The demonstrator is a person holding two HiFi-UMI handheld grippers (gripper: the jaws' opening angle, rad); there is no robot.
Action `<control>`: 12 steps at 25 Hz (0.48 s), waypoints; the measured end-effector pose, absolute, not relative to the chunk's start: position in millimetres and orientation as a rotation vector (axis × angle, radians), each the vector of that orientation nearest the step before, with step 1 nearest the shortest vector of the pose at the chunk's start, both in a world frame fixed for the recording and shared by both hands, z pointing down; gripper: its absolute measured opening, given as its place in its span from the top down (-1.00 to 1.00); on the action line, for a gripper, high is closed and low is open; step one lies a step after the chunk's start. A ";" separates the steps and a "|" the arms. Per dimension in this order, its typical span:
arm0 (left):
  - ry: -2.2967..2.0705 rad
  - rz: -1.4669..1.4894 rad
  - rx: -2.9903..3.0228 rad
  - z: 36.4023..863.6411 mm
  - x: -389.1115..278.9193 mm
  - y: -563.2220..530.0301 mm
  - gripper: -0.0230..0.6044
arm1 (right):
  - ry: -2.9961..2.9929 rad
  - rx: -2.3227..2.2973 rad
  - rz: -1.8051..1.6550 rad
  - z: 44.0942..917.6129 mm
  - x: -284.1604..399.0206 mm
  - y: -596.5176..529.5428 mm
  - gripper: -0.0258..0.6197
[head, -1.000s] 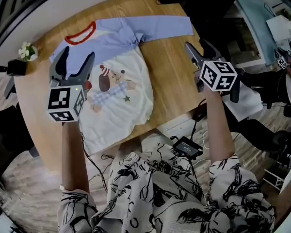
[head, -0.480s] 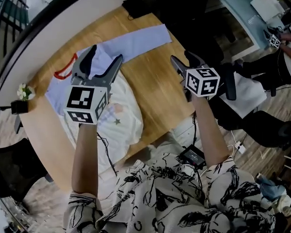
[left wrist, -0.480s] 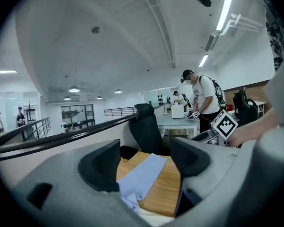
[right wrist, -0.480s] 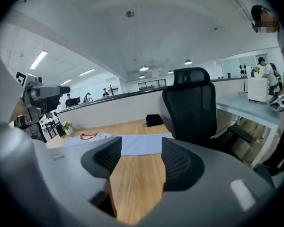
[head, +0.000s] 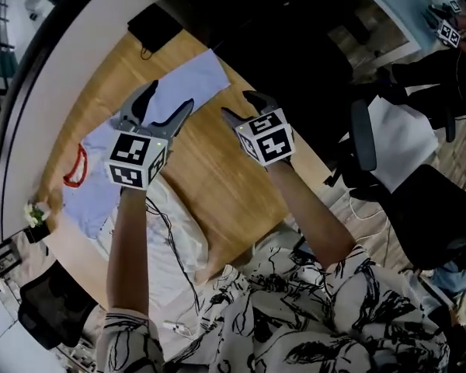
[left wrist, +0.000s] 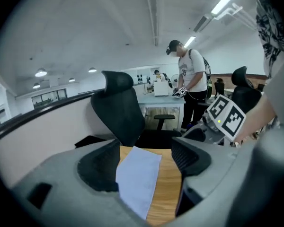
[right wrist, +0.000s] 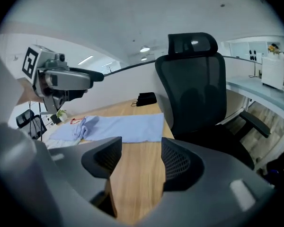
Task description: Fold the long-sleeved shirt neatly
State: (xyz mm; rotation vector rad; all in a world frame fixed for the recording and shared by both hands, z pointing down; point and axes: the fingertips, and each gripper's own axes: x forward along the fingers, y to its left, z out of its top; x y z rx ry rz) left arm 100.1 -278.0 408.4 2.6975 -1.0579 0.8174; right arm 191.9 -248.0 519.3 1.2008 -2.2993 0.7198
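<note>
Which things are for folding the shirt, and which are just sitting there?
For the job: long-sleeved shirt; left gripper; right gripper, both open and holding nothing.
Just lying about: black case; little flowers; office chair.

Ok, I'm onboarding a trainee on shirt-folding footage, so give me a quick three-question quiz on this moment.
1. True or false: the left gripper is clamped on the blue sleeve.
2. In the right gripper view, what shows between its jaws? A) a coffee mug B) bare wooden table C) a folded towel
3. Fill in: the shirt's collar trim is ____.
Key: 1 false, its jaws stand apart, pressing on nothing; 2 B; 3 red.
</note>
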 end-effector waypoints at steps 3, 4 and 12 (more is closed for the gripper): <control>-1.032 0.876 2.628 447.7 115.6 -309.6 -0.16 | -2.275 1.186 0.685 537.1 191.0 -270.0 0.14; -1.020 0.907 2.612 460.5 119.6 -320.9 -0.15 | -2.263 1.175 0.672 543.0 189.9 -278.1 0.15; -0.852 1.013 2.495 536.9 148.1 -389.4 -0.13 | -2.166 1.000 0.719 586.3 171.5 -308.2 0.23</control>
